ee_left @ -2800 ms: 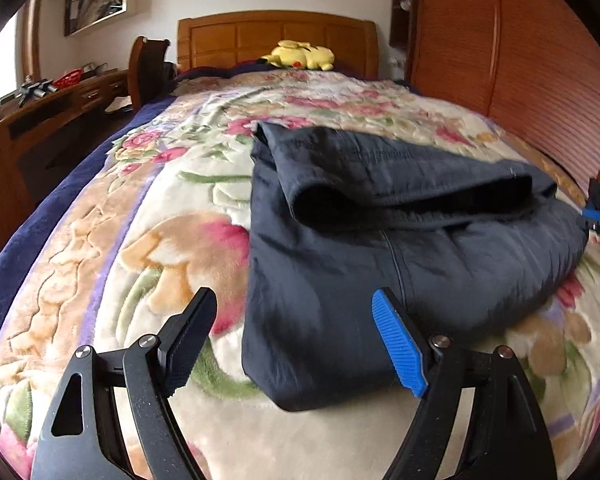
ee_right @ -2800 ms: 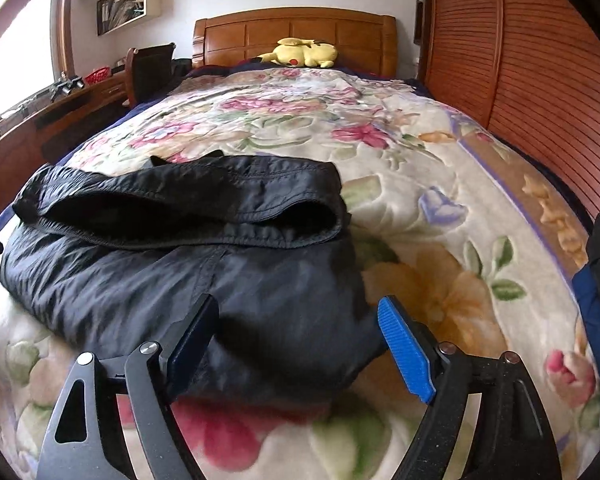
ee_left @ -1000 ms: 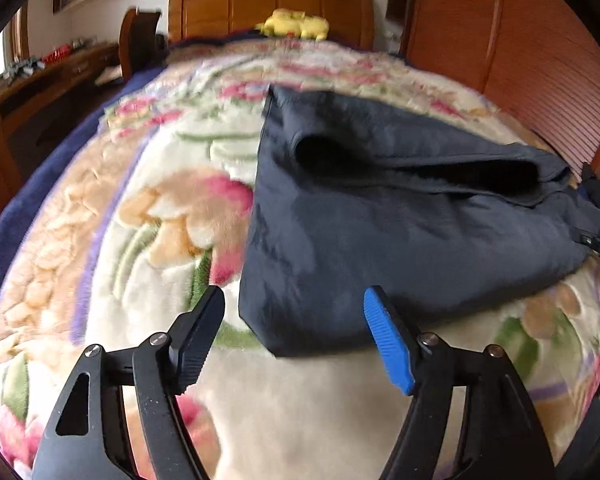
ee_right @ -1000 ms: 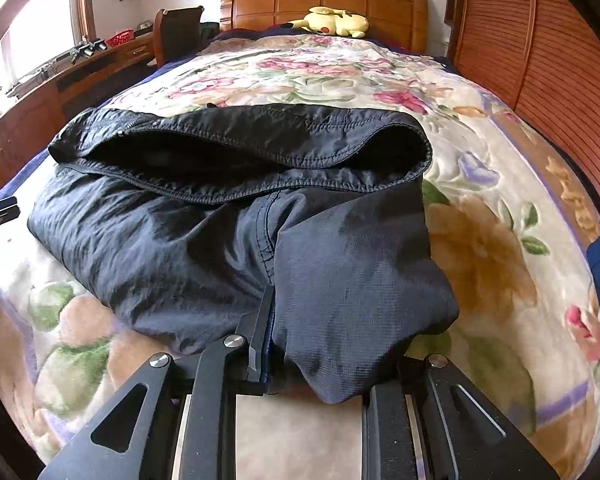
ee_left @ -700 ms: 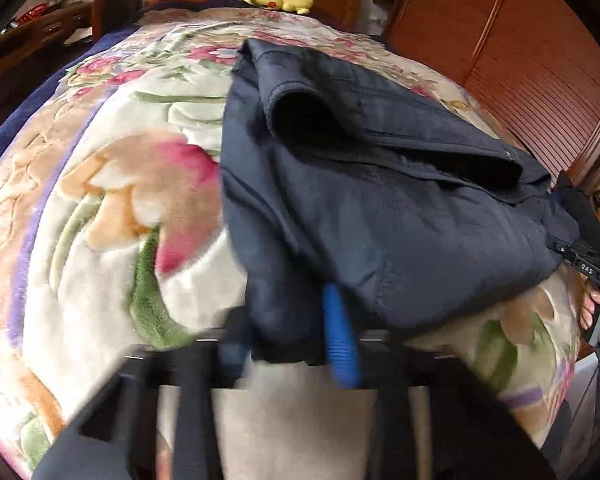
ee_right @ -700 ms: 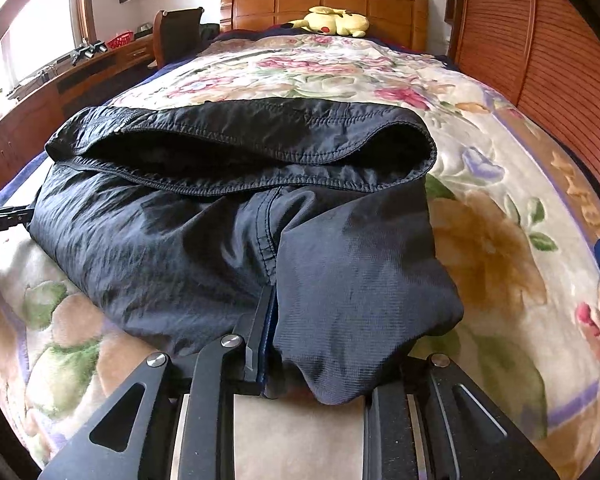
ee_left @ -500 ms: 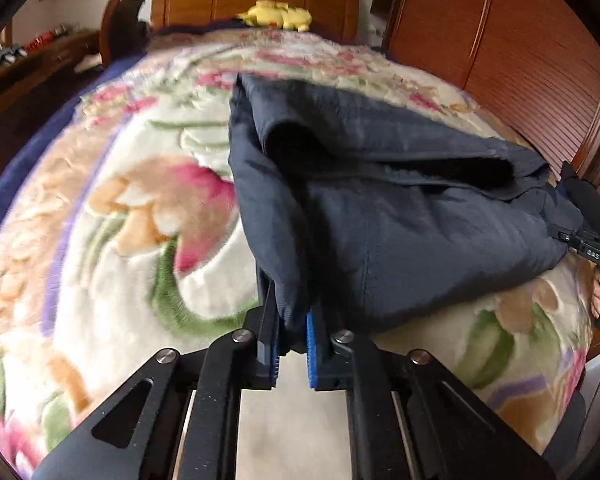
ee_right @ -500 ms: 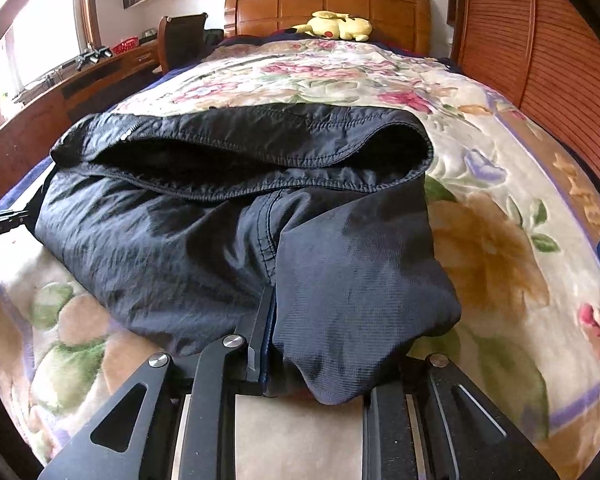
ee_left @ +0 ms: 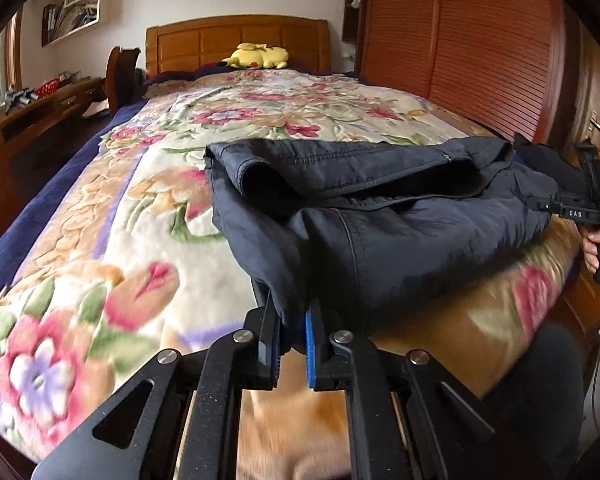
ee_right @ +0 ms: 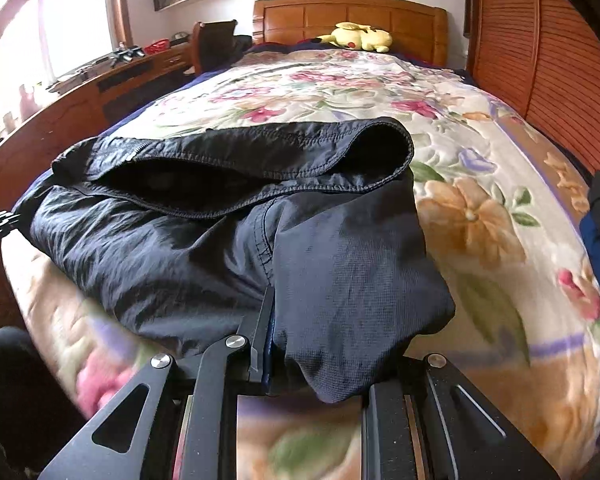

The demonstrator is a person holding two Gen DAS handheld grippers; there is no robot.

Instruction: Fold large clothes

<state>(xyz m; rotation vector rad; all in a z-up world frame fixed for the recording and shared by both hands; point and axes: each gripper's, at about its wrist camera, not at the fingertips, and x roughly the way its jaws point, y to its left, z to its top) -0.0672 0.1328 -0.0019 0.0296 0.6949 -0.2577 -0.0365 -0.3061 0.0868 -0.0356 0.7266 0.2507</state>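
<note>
Dark jacket [ee_left: 400, 232] pinched by both tools, on floral bedspread [ee_left: 140, 208].

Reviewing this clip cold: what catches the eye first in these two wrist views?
A dark navy garment lies bunched across the near end of a bed under a floral blanket. The left gripper and the right gripper are each clamped on a near corner of it. A yellow plush toy sits far back against the wooden headboard.

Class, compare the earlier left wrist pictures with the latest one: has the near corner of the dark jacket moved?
Yes. The jacket corner, once flat on the floral bedspread, now hangs lifted off it, pinched in the left tongs.
</note>
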